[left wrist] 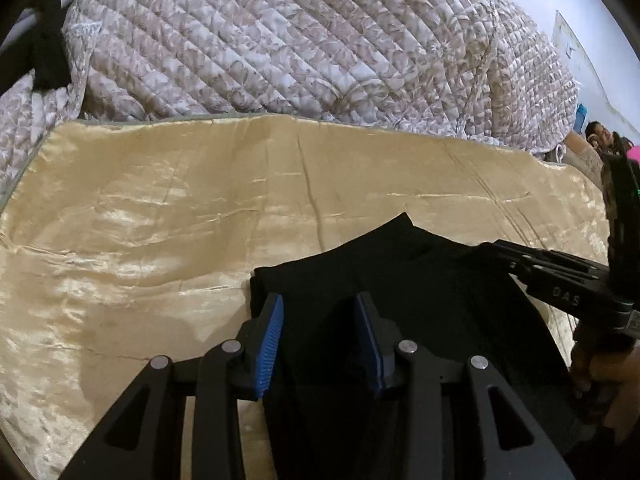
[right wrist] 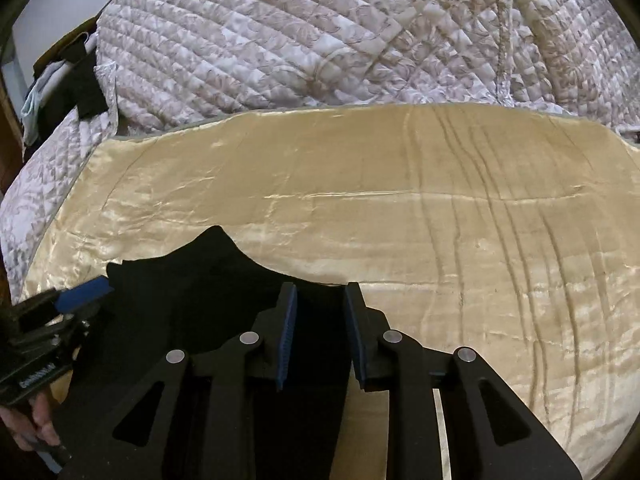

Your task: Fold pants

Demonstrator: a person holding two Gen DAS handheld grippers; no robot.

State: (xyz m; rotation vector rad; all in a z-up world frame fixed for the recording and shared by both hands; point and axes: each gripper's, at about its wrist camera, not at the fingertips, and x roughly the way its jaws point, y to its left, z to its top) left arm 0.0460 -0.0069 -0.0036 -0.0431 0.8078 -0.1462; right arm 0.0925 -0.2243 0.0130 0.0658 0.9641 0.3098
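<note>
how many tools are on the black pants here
2. The left tool sits open over the near left part of the black pants; the right tool sits open over their right edge.

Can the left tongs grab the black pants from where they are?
Probably yes. The left tongs are open right over the black pants on the gold cloth, with nothing between them.

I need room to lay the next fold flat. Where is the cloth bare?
Bare: the gold cloth between the black pants and the quilt, plus its stretch outside each gripper. Crowded: the near middle, with pants, left gripper and right gripper.
</note>
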